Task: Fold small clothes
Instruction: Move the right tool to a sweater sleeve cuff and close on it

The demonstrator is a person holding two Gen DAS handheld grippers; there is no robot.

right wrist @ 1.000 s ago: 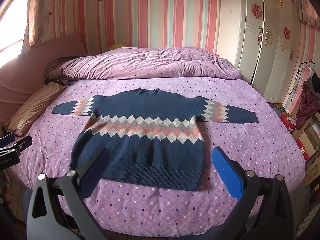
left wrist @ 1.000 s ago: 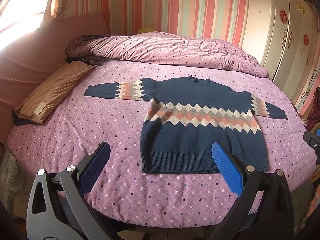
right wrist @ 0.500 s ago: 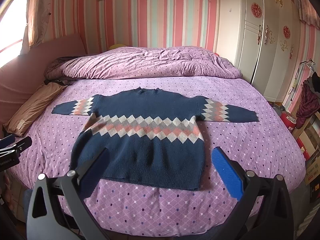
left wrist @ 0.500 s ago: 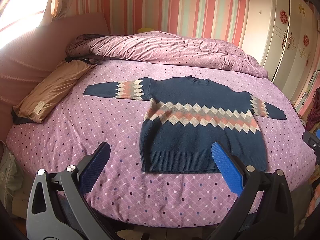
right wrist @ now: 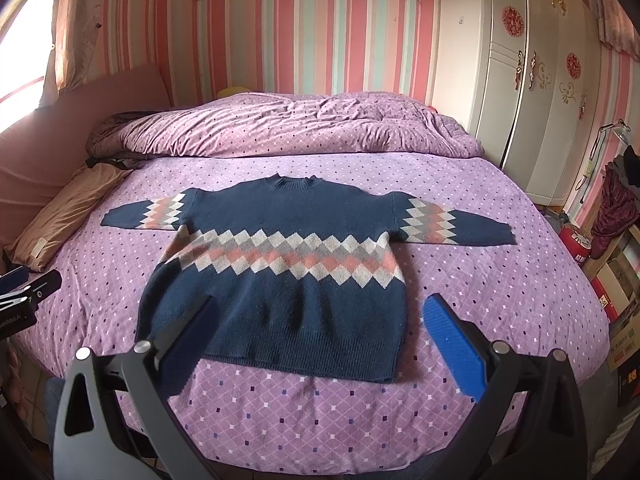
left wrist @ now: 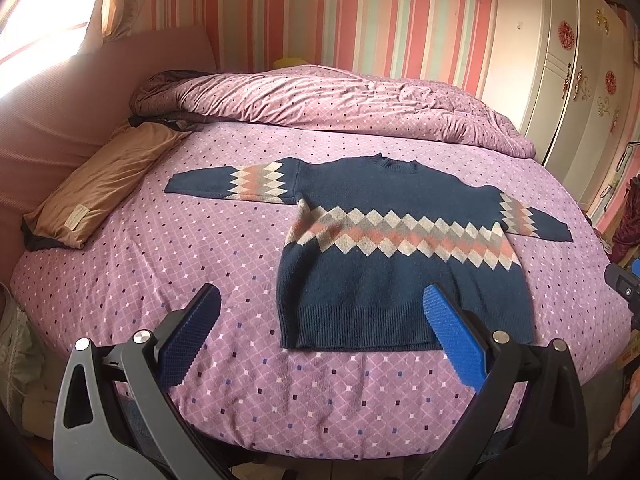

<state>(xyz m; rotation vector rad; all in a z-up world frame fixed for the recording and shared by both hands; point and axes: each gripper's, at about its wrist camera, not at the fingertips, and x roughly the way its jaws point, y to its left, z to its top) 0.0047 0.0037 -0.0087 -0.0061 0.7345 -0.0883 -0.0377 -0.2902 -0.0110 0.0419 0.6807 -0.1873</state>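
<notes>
The left gripper [left wrist: 320, 320] is hovering above the near edge of the bed [left wrist: 160, 248], its blue-padded jaws standing wide apart and gripping nothing. The sweater [left wrist: 400, 248] is lying flat ahead of it and slightly toward its right finger, hem nearest, collar farthest, both sleeves stretched out sideways. The right finger's pad [left wrist: 452, 336] is overlapping the hem in this view; contact cannot be determined.

The right gripper [right wrist: 320, 320] is likewise hovering with its jaws spread wide and nothing between them. The sweater [right wrist: 288, 264] is lying directly ahead, its hem reaching from behind the left finger toward the right finger.

Beyond the sweater, a bunched quilt [right wrist: 280, 128] is resting across the far side of the bed. A tan pillow [left wrist: 100, 184] is lying well to the left of the left gripper.
</notes>
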